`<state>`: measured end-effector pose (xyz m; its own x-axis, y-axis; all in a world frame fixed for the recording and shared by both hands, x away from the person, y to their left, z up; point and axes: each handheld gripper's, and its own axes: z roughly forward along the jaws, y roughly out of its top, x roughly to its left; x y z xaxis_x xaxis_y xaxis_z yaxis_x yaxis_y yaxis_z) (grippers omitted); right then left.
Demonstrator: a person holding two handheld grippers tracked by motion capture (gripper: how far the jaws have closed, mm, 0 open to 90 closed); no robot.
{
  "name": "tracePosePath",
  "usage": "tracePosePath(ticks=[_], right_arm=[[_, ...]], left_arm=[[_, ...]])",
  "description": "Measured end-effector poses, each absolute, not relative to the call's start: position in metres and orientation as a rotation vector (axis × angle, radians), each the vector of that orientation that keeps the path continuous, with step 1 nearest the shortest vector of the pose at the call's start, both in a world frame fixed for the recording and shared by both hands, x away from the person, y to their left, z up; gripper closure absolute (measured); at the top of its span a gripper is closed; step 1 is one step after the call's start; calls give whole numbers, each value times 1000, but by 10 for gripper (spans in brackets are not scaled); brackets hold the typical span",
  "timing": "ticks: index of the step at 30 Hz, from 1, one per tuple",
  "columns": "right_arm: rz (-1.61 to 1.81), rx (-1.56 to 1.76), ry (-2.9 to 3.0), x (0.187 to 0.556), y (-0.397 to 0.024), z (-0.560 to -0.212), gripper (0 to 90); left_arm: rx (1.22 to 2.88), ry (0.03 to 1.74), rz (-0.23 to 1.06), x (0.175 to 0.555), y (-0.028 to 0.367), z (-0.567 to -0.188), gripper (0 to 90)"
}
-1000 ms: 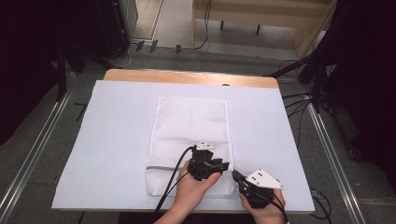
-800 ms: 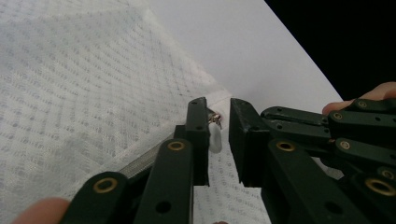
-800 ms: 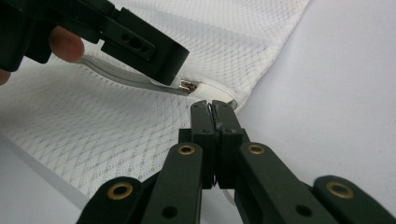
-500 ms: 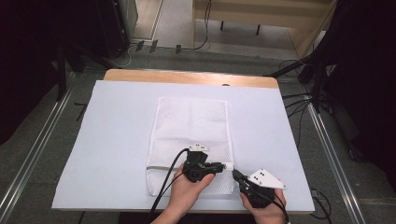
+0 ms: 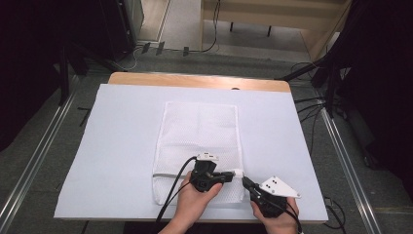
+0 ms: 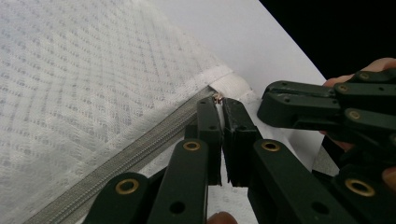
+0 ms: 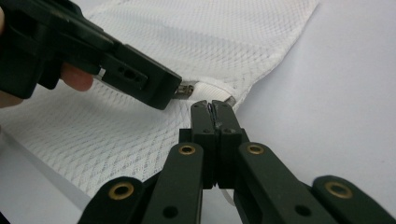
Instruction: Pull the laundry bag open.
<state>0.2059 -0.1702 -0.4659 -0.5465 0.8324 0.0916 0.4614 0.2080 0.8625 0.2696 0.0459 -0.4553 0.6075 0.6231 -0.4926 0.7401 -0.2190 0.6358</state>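
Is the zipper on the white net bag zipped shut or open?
Shut, mostly: the zipper teeth lie joined along the mesh bag up to the left gripper.

In the high view the left gripper (image 5: 225, 174) covers the near right part of the bag (image 5: 200, 131), and its zipper (image 5: 168, 174) end there is hidden. Both forearms are cut by the bottom edge. In the left gripper view the zipper pull (image 6: 217, 97) is too small and blurred to tell if the jaws pinch it.
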Motion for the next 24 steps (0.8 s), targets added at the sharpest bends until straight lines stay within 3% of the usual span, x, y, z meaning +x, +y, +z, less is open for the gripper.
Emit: tracePosePath(ticks=[14, 24], right_arm=[[1258, 1215, 2071, 205, -170, -456, 900], [1240, 1204, 2053, 204, -172, -453, 900]], left_arm=[[1946, 1102, -109, 266, 67, -463, 879], [1922, 1192, -54, 261, 117, -468, 879]])
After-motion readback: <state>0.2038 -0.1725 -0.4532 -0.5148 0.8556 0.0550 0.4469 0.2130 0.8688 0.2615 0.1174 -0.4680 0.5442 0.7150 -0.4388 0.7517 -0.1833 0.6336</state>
